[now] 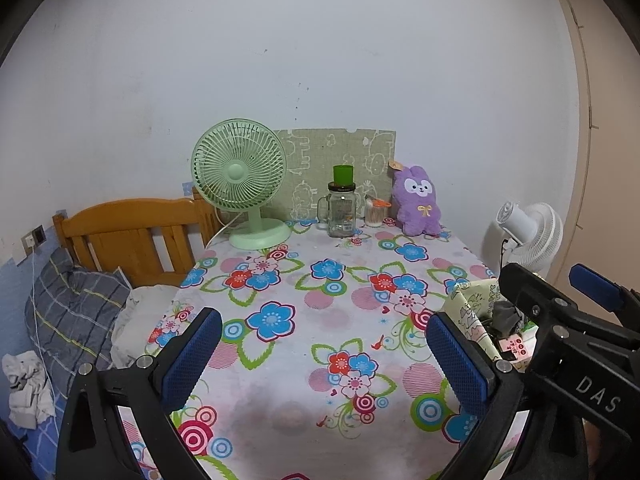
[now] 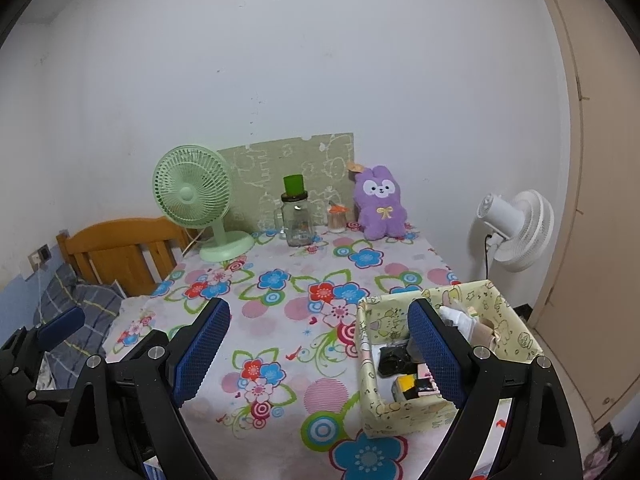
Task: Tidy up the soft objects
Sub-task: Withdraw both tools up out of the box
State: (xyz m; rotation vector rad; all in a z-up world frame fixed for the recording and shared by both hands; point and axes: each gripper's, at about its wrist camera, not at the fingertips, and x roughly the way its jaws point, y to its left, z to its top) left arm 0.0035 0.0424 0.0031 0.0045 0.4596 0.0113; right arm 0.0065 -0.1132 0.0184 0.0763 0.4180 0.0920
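A purple plush bunny (image 1: 418,202) sits upright at the far right of the flowered table, against the wall; it also shows in the right wrist view (image 2: 382,204). A pale yellow patterned box (image 2: 516,326) stands at the table's near right and holds several small soft items, dark, white and yellow; its corner shows in the left wrist view (image 1: 466,312). My left gripper (image 1: 324,356) is open and empty above the near table. My right gripper (image 2: 318,354) is open and empty, its right finger over the box.
A green desk fan (image 1: 240,180), a glass jar with a green cup (image 1: 342,208) and a cotton swab holder (image 1: 376,212) stand at the back. A white floor fan (image 2: 516,228) stands right of the table. A wooden bed with pillows (image 1: 76,312) lies left.
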